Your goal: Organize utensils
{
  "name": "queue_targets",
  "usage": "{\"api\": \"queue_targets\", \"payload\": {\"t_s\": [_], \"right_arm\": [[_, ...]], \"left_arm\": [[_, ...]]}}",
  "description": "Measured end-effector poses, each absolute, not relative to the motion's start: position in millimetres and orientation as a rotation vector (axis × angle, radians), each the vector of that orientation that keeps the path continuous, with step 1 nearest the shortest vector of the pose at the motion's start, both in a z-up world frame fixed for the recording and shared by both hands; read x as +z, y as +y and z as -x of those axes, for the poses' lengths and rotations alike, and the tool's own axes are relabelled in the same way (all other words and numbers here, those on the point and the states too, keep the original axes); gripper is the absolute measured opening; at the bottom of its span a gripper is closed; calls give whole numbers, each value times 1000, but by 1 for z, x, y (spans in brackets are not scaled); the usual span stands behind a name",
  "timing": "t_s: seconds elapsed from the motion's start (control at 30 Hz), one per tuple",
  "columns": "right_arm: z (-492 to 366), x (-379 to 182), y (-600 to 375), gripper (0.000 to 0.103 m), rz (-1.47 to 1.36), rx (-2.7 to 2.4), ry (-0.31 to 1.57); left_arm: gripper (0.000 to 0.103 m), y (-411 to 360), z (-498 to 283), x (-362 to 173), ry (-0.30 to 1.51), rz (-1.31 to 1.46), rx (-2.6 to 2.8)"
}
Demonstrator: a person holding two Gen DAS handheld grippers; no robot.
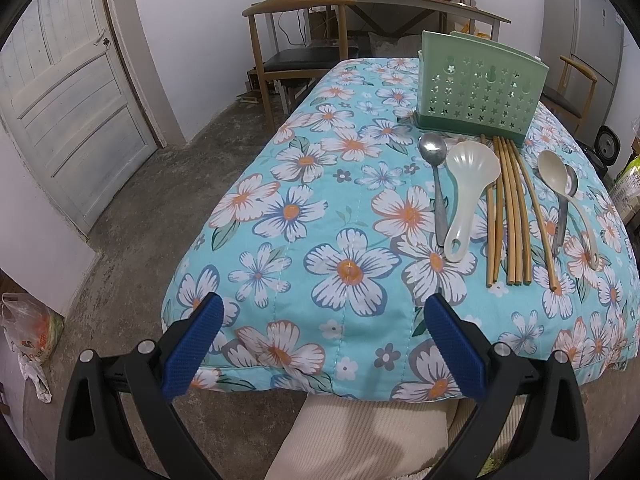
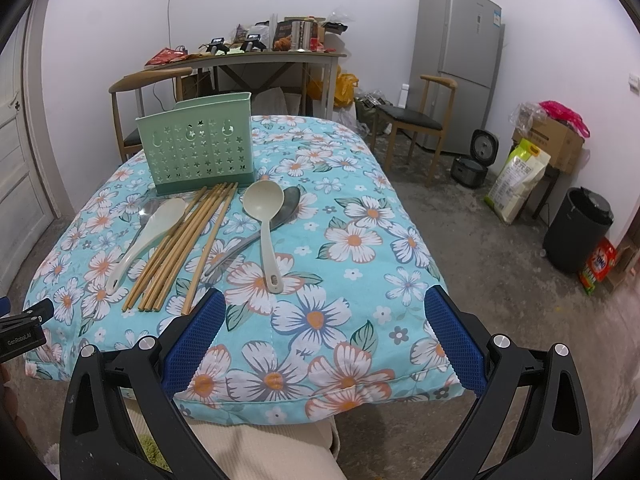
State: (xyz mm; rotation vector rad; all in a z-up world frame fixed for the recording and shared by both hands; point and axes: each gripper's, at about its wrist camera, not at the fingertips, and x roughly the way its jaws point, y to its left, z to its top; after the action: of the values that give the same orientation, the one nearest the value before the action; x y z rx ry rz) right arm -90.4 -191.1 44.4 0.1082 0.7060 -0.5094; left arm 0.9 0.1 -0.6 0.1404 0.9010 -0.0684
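Covering the counter (image 2: 360, 280) from edge to edge is a turquoise cloth (image 1: 320, 208) printed with white and orange flowers, and every utensil lies on it toward the far end. Largest of the task's things is the green utensil holder (image 2: 198, 146), a perforated box with star-shaped cutouts standing upright at about 11 o'clock in the right wrist view and at about 1 o'clock in the left wrist view. Just in front of it, a bundle of bamboo chopsticks (image 2: 184, 248) lies side by side, tips toward the holder's base, with one stick set slightly apart at the bundle's 3 o'clock side. At the bundle's 9 o'clock side rests a white rice paddle (image 1: 468, 200), and beside that a metal spoon (image 1: 436, 172) whose handle the paddle partly overlaps. At the bundle's 3 o'clock side a cream ladle (image 2: 266, 224) lies bowl up, crossing over a second, larger metal spoon (image 2: 280, 216) beneath it. Nearest the cameras, the left gripper (image 1: 320, 320) hovers over the cloth's near edge with its blue-padded jaws spread wide and nothing between them. Likewise the right gripper (image 2: 324, 316) hangs at the near edge, jaws released and bare, well apart from every utensil.
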Motion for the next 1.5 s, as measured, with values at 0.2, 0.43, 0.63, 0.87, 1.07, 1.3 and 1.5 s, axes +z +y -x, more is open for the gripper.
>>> {"api": "queue_targets", "payload": {"t_s": [0.2, 0.43, 0.63, 0.87, 1.07, 1.3, 1.5], "right_arm": [[91, 44, -191, 95, -108, -510, 704], [92, 44, -193, 95, -108, -509, 705], [86, 44, -191, 95, -108, -509, 705], [76, 44, -186, 95, -68, -498, 714], [55, 36, -198, 95, -24, -483, 683], [20, 32, -206, 95, -49, -378, 678], [-10, 26, -208, 95, -109, -226, 652]], "left_arm": [[99, 0, -1, -1, 901, -140, -68], [99, 0, -1, -1, 902, -140, -68], [99, 0, -1, -1, 903, -141, -69], [99, -11, -1, -9, 898, -157, -71], [99, -19, -28, -9, 868, -198, -98], [99, -32, -58, -12, 856, -207, -154], [99, -33, -83, -13, 807, -111, -329]]}}
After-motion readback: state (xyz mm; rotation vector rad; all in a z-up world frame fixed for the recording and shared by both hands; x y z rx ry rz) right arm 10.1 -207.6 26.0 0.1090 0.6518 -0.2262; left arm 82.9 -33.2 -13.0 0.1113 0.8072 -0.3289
